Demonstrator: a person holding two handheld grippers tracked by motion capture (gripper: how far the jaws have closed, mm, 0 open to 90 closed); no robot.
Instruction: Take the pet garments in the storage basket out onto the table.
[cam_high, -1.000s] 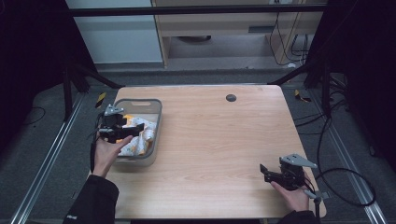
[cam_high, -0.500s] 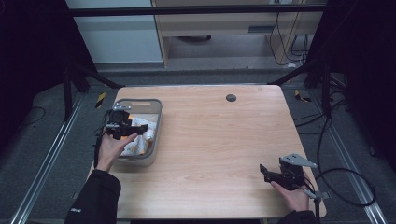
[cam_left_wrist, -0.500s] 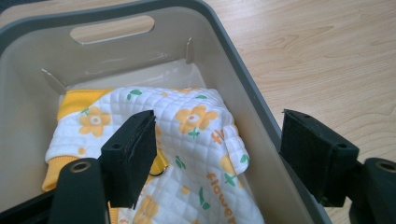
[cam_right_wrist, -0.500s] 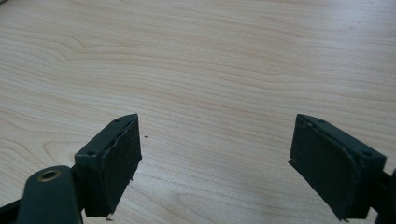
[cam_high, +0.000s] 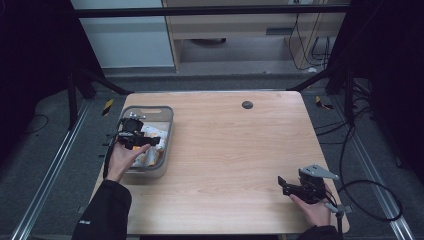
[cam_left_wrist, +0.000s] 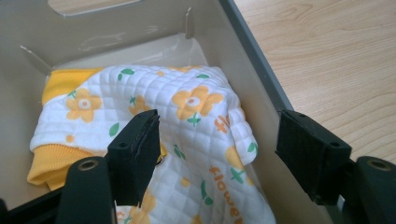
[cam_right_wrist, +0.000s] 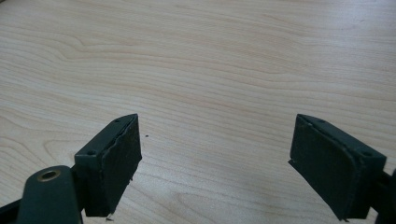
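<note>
On the wooden table (cam_high: 225, 150), the left gripper (cam_left_wrist: 219, 154) has sunk into the bin (cam_left_wrist: 243, 60), jaws narrowing astride the quilted cloth (cam_left_wrist: 187, 121), likely about to grasp; the right gripper (cam_right_wrist: 215, 158) gapes idle.

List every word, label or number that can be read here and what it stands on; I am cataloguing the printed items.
"flowert", as far as it reads: orange letters, running sideways, on the white quilted cloth with orange flowers lying in the grey plastic bin; the last letters are uncertain.
A second orange word sits lower on the same cloth, partly cut off and unreadable.
Nothing else carries readable text.
</note>
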